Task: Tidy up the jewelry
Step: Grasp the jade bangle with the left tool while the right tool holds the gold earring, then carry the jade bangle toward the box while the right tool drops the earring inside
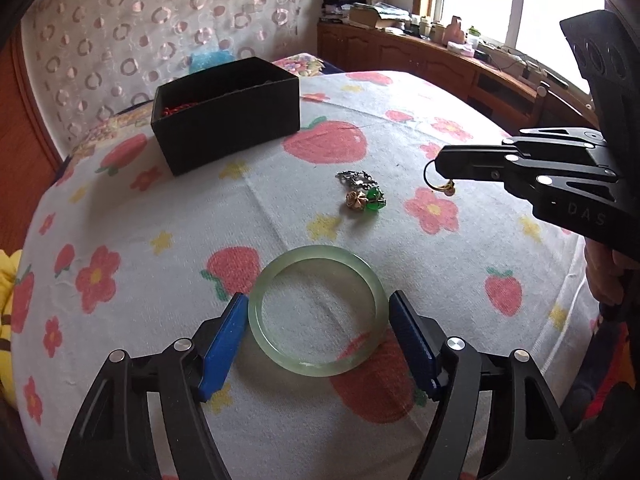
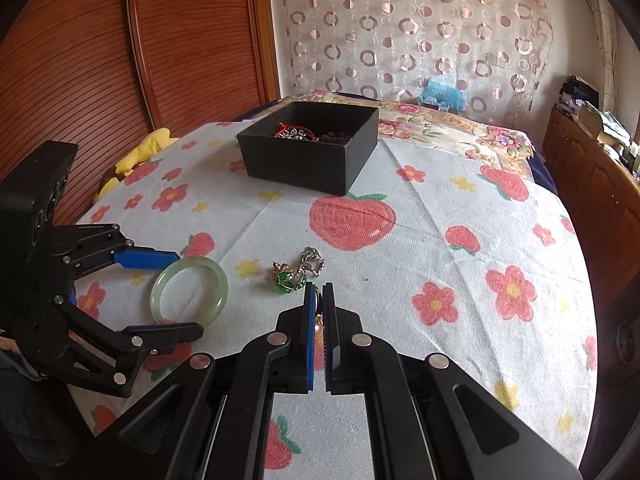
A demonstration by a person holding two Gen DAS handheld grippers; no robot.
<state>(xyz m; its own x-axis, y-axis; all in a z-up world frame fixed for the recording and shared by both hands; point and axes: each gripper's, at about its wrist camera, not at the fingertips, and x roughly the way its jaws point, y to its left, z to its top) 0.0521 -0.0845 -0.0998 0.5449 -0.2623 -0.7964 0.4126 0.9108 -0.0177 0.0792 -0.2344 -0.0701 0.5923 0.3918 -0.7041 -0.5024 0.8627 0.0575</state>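
While the strawberry-and-flower cloth (image 2: 440, 208) is spread over the bed, a black box (image 2: 310, 146) is seen standing open on its far part, with red cord and dark beads lying inside. Nearer the cameras, the left gripper (image 1: 318, 318) is held low over the cloth with its jaws spread wide, one blue pad on each side of the pale green bangle (image 1: 318, 312); whether the pads touch the bangle's rim cannot be told from either view. The bangle is laid flat on the cloth, well apart from the box. The right gripper (image 2: 319, 316) is held above the cloth to the right of the bangle, its jaws drawn almost together and closed on a small ring-and-gold-bead piece (image 1: 438, 180), whose thin loop is seen sticking out of the jaw tips in the left wrist view. Between the bangle and the box, just beyond the right gripper's tips, a small cluster of jewelry (image 1: 362, 194) is left on the cloth: a silver chain, a gold flower charm and green stones, bunched and touching one another.
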